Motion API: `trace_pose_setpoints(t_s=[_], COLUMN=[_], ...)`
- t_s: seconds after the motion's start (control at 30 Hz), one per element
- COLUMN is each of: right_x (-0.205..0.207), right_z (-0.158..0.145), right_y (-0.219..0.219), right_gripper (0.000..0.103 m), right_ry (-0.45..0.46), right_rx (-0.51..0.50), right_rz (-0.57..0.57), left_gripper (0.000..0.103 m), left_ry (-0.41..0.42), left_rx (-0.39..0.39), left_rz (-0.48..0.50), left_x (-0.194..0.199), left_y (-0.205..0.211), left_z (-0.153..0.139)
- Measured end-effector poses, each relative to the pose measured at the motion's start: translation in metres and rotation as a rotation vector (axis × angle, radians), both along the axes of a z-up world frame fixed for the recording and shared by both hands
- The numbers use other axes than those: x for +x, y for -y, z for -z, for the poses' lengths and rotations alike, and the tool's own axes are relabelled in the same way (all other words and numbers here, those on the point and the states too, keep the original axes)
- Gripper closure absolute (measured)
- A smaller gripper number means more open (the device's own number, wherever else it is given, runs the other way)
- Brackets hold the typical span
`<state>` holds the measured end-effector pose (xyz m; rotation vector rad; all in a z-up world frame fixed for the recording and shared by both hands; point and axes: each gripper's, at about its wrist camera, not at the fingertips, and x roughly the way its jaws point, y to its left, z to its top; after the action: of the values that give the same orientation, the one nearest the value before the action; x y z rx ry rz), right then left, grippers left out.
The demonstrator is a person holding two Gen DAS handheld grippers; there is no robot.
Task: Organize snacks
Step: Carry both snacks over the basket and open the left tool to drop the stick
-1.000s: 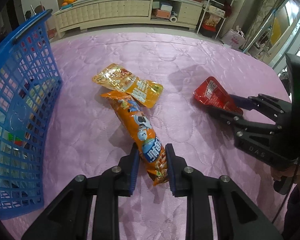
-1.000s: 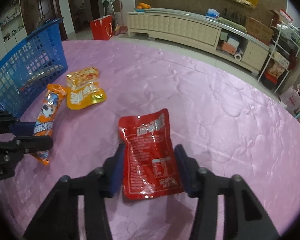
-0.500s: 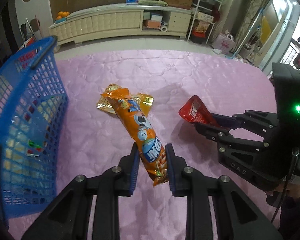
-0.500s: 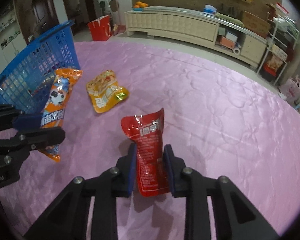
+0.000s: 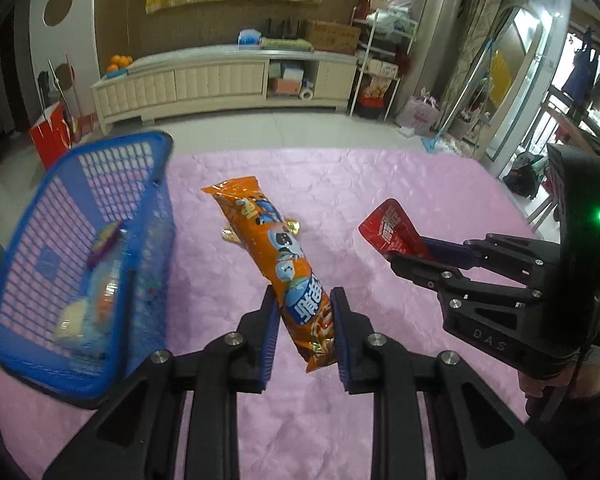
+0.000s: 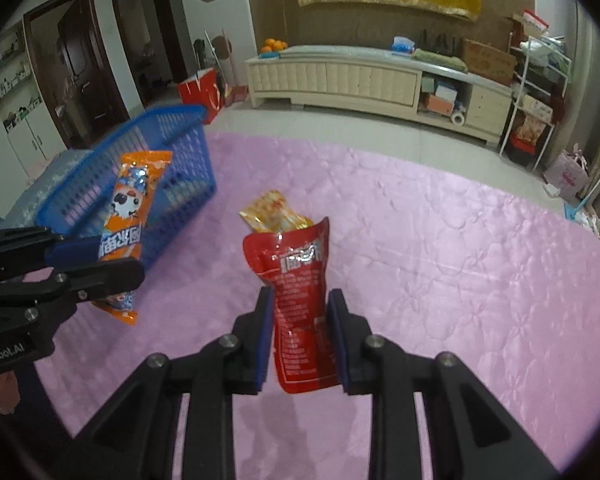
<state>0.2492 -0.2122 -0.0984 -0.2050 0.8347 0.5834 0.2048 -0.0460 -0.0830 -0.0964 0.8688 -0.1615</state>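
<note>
Left wrist: left hand-held gripper (image 5: pixel 305 322) clamps orange snack tube (image 5: pixel 269 255); right hand-held gripper (image 6: pixel 300 330) pinches red pouch (image 6: pixel 300 300).

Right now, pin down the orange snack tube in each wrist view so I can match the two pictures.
Left wrist view: the orange snack tube runs up the centre, its lower end clamped in the left gripper.
Right wrist view: it stands at the left, held by that same gripper, in front of the basket.
Shared landmark: the blue basket, left of centre in both views.
</note>
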Motion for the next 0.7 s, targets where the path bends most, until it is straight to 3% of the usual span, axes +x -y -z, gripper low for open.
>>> trace_pose_setpoints(t_s=[0.33,0.7], right_x=[-0.033,-0.036], right_z=[-0.054,-0.065], right_y=[-0.041,-0.111], right_gripper=[0.072,0.072], right_ry=[0.070,0.080], right_rx=[0.032,0.009], right_rz=[-0.035,-0.076], left_gripper=[0.081,0.081], left_ry=[0.081,0.113], left_rx=[-0.005,-0.011], left_rz=[-0.025,-0.089], left_x=[-0.036,-0.054], left_y=[-0.050,-0.122], left_z=[-0.037,-0.058])
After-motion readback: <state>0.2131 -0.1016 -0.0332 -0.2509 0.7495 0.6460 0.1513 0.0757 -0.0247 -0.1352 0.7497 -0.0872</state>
